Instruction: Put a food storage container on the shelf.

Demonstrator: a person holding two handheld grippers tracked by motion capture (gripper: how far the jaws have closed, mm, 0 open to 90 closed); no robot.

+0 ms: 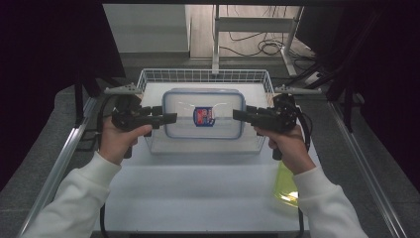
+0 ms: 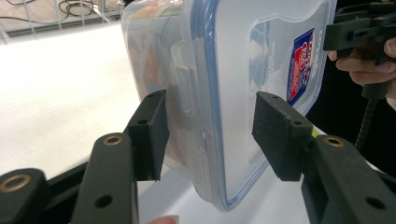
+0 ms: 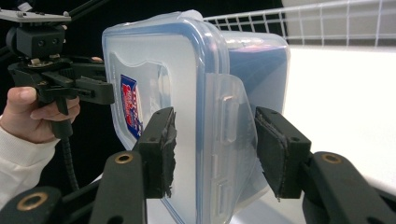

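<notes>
The left gripper (image 1: 167, 118) and right gripper (image 1: 236, 114) each clamp, jaws half-closed, one short end of the clear rectangular plastic food box with a blue-sealed lid (image 1: 204, 113), probably sharing its weight to keep it level above the white wire basket (image 1: 205, 75) on the white bench (image 1: 198, 193); dark room beyond.

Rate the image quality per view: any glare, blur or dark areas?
High view: dark surroundings, glare streak on the container lid. Left gripper view: white table overexposed, container slightly soft. Right gripper view: table blown out, black background behind the container.
</notes>
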